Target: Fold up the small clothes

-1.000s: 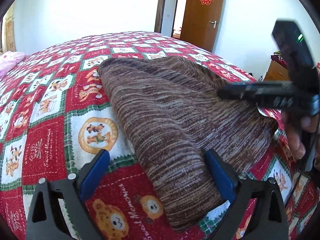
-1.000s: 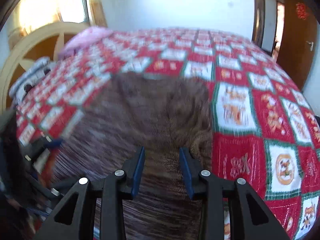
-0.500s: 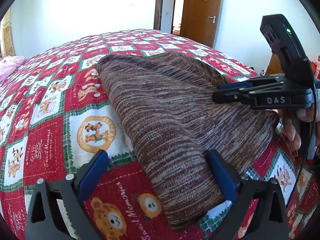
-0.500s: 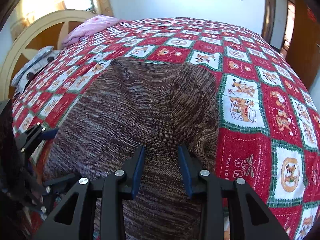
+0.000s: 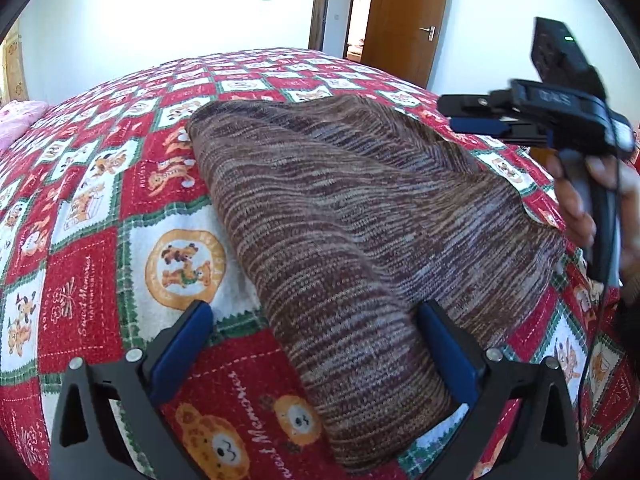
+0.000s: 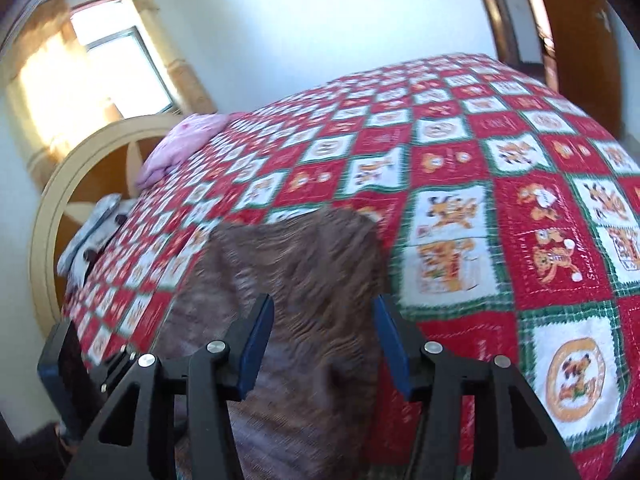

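On the bed's quilt (image 5: pixel 100 264) lies the folded brown sweater (image 5: pixel 344 216); my left tongs (image 5: pixel 316 344) straddle it wide, right tongs (image 6: pixel 324 344) parted above. I'd pinch both near corners evenly.

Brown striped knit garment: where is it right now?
The brown striped knit garment lies folded on the red patchwork bedspread. In the left wrist view its near end sits between the open left tongs, with the right tongs above its far right edge.

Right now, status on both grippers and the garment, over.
Left gripper open, straddling near edge of brown knit garment. Right gripper open, raised above it, empty. Garment folded on quilt. Nothing in the way.
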{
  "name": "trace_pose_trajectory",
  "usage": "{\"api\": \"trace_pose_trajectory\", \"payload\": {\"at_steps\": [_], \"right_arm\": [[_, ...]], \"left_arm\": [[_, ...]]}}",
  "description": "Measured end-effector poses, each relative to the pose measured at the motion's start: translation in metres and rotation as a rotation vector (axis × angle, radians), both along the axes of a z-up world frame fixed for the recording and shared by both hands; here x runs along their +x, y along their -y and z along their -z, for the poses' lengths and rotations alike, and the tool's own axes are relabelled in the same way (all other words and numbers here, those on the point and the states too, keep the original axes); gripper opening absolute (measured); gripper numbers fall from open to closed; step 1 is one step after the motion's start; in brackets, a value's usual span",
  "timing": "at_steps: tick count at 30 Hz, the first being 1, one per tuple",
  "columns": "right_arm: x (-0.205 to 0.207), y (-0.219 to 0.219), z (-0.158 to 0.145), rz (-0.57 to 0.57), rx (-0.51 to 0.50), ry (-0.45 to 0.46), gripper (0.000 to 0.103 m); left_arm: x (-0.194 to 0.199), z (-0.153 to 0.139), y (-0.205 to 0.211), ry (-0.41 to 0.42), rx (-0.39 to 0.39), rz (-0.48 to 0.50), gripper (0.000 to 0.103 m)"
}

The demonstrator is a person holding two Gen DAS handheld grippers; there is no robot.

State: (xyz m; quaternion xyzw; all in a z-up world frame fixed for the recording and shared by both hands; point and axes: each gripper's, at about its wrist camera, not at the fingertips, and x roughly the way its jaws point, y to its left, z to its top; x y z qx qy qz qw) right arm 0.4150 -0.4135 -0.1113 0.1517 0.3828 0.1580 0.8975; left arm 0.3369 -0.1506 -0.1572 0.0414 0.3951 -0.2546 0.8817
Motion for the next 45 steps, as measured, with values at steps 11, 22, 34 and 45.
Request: {"api": "trace_pose_trajectory", "payload": {"at_steps": [11,22,34,45], "right_arm": [[0.055,0.022,0.041,0.051,0.145,-0.14,0.054],[0.069,0.02,0.051,0.009,0.196,-0.145,0.054],[0.069,0.033,0.059,0.047,0.276,-0.151,0.037],[0.078,0.02,0.06,-0.049,0.304,-0.159,0.038]], "left_arm": [[0.003,0.001,-0.001,-0.006,-0.004,0.0,0.103],[0.008,0.0,0.001,-0.025,-0.008,0.001,0.103],[0.021,-0.002,-0.008,-0.061,-0.121,-0.019,0.103],[0.013,-0.005,-0.004,-0.043,-0.154,0.008,0.085]]}}
